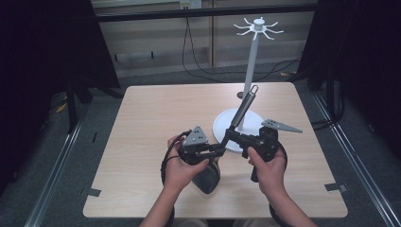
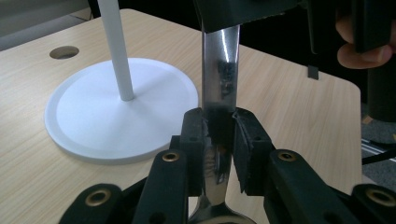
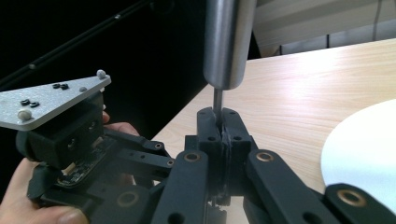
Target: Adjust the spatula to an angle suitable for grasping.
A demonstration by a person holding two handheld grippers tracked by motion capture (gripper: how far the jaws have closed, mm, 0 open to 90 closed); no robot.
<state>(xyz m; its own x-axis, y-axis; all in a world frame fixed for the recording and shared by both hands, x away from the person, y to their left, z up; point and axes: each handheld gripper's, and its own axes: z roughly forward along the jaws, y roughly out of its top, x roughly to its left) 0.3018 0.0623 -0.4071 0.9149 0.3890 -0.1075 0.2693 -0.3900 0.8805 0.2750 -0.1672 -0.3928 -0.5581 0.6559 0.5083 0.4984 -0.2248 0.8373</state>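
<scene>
A metal kitchen utensil [image 1: 243, 108] slants up from a dark rounded head [image 1: 208, 178] near the table's front to a hanging loop beside the rack pole. My left gripper [image 1: 220, 149] is shut on its flat polished shaft [image 2: 220, 70], the pads [image 2: 194, 135] pressing both sides just above the head. My right gripper [image 1: 228, 137] is shut on the thin neck right under the round steel handle [image 3: 229, 42]; its jaws [image 3: 223, 128] meet tightly there. The white hook rack [image 1: 257, 28] stands behind, its round base [image 1: 226, 124] just beyond both grippers.
The rack's pole [image 2: 116, 51] rises from the white base [image 2: 93, 116] at the table's right middle. A round hole [image 2: 64, 52] sits in the tabletop past the base. Black cables lie on the floor behind the table. Dark curtains flank both sides.
</scene>
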